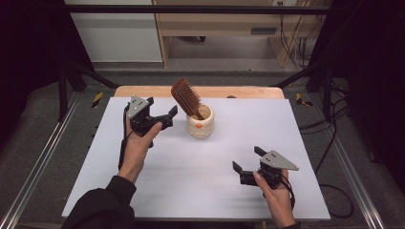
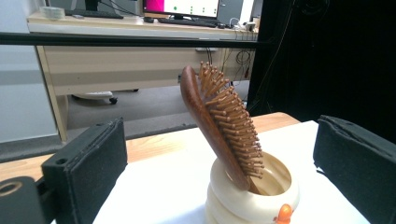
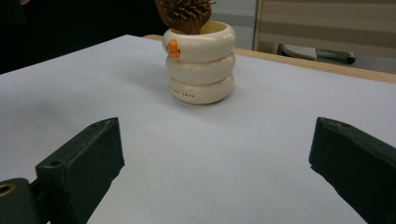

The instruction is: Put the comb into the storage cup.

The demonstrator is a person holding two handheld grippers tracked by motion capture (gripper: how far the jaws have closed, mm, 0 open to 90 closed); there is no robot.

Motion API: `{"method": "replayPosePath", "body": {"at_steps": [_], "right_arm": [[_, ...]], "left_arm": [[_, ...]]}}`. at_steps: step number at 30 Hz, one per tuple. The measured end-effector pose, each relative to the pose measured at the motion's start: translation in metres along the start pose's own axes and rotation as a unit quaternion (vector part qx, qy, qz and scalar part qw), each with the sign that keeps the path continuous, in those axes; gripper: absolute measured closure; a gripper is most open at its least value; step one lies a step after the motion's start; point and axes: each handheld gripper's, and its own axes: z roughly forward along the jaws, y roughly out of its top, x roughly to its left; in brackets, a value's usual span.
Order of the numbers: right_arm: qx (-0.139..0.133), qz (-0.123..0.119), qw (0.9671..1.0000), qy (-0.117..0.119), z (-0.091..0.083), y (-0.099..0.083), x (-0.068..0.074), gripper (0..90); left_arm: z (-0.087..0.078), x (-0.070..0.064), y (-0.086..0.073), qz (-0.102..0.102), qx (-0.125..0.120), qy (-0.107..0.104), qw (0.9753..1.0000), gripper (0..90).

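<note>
Looking from the high view, the left gripper gaped wide, empty, beside the cup holding the tilted hairbrush. Left gripper view: brush stood handle-down, probably. Right gripper view: the right gripper stood open, empty, well apart from the cup.

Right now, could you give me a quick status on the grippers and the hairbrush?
Left gripper open, beside cup. Right gripper open, idle. Hairbrush tilted in cup. Path clear.

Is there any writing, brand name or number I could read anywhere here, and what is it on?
Cream holder, bottom ring: one short line of dark print, too small and blurred to read.
Monitor on the far desk: bright patches and green dots, nothing legible.
Wooden hairbrush, left gripper, right gripper: no writing to be seen.
</note>
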Motion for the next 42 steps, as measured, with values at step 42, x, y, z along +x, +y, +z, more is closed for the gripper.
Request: {"method": "replayPosePath", "body": {"at_steps": [42], "right_arm": [[0.010,-0.018,0.9998,-0.005,0.001,-0.001,0.004,3.8]], "left_arm": [[-0.059,0.023,-0.002,-0.001,0.010,0.003,0.9999,2.4]]}}
